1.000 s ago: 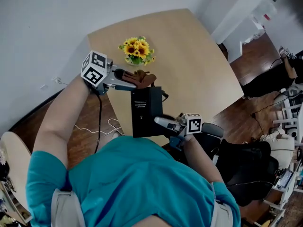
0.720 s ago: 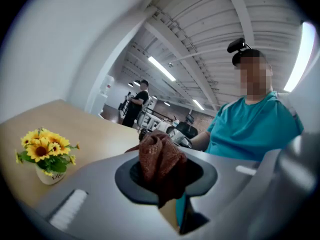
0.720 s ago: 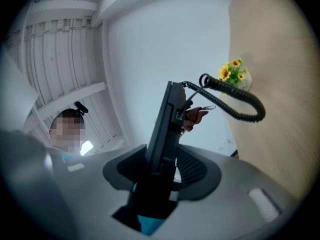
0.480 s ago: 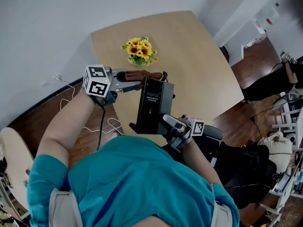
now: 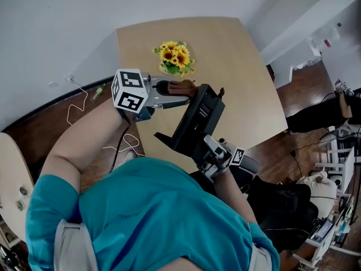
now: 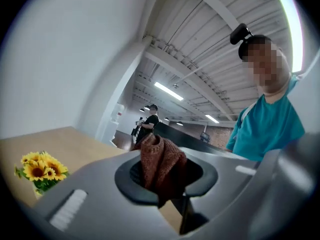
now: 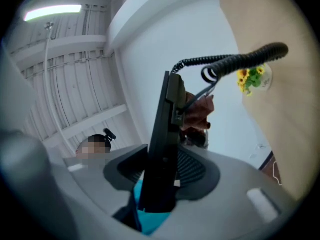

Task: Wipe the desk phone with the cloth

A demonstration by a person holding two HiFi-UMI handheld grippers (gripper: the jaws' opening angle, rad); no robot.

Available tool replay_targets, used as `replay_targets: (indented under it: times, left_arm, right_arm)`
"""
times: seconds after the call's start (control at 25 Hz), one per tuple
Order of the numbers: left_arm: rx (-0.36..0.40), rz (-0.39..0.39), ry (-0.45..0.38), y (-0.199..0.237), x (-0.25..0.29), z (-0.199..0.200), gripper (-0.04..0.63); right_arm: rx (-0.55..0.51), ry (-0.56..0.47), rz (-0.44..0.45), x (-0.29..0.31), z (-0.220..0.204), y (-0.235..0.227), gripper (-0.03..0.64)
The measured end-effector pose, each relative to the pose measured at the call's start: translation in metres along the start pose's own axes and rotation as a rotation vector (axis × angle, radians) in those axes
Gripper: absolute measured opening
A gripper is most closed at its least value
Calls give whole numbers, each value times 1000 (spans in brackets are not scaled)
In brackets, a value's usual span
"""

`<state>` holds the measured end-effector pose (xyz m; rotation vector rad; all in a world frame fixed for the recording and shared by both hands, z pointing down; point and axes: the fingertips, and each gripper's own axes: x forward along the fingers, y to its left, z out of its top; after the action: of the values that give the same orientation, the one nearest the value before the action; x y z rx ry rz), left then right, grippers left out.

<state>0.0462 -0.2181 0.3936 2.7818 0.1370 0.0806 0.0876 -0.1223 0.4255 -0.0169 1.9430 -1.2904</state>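
The black desk phone (image 5: 197, 123) is lifted off the wooden table (image 5: 248, 78) and tilts steeply, its top end to the upper right. My right gripper (image 5: 210, 151) grips its lower edge; its jaws are closing on the phone's body (image 7: 161, 154). The coiled cord (image 7: 235, 61) arcs off the phone's top. My left gripper (image 5: 172, 95) is shut on a brown knitted cloth (image 5: 182, 87), which touches the phone's upper end. In the left gripper view the cloth (image 6: 161, 161) bunches between the jaws. The right gripper view shows the cloth (image 7: 200, 111) beside the phone's far edge.
A small pot of sunflowers (image 5: 176, 57) stands on the table behind the phone, also in the left gripper view as sunflowers (image 6: 40, 171). A white cable (image 5: 121, 145) lies on the dark floor at the left. A black chair (image 5: 282, 202) is at the right.
The phone went from lying flat on the table to raised and tilted up to the right in my right gripper. My left gripper with the cloth stayed at its top end.
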Motion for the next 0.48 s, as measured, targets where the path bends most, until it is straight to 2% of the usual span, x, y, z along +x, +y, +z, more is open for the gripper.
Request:
replay_targets:
  times: [0.08, 0.24, 0.36, 0.48]
  left_arm:
    - [-72, -65, -29, -2, -5, -1, 89]
    - [-231, -166, -200, -5, -18, 7, 89]
    - [-252, -209, -243, -13, -22, 10, 89]
    - [-231, -257, -204, -25, -18, 10, 89]
  right_arm:
    - [-1, 21, 3, 1, -8, 0, 172]
    - [-6, 51, 24, 5, -17, 4, 172]
    - [-44, 70, 26, -1, -18, -2, 170]
    - [-61, 65, 35, -3, -12, 2, 170]
